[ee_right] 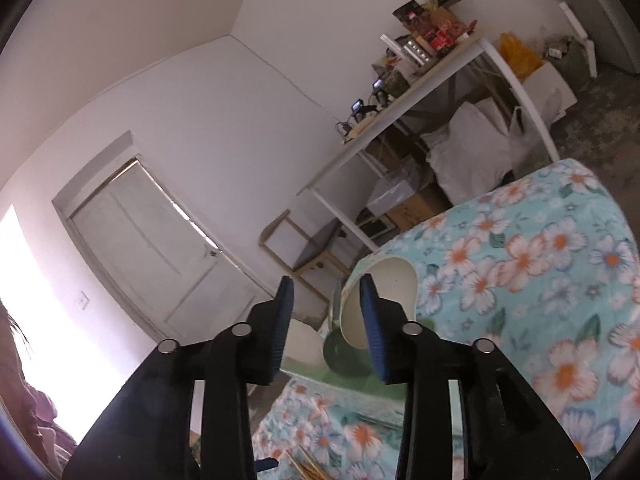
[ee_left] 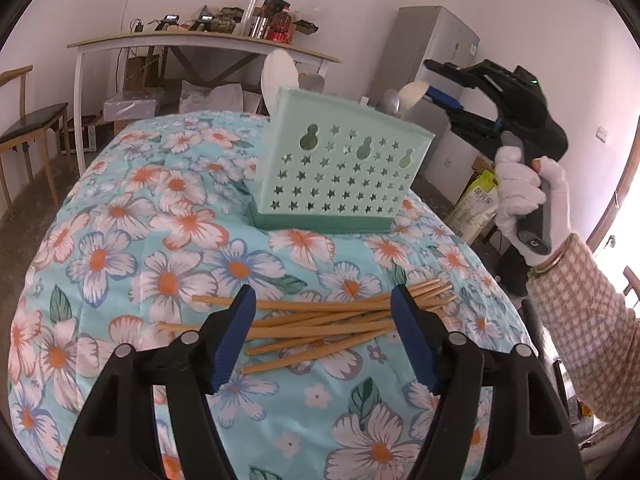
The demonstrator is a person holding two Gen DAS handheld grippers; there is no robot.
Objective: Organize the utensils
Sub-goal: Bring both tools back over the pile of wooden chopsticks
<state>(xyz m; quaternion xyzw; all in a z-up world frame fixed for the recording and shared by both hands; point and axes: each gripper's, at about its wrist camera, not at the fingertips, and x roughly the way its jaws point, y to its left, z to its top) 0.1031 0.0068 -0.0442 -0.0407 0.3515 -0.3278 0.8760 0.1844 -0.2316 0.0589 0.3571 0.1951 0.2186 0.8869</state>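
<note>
Jaws parted on both grippers, nothing held. Lower left gripper (ee_left: 322,334) squarely over chopsticks (ee_left: 320,320), pinch one pair mid-length, then lift toward holder (ee_left: 340,172).

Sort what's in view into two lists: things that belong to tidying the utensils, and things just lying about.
Belongs to the job:
- chopsticks loose on the flowered cloth
- green holder with star holes
- spoons standing in it
- left gripper, open over the chopsticks
- right gripper, open

Just lying about:
- white desk with clutter
- chair
- fridge
</note>
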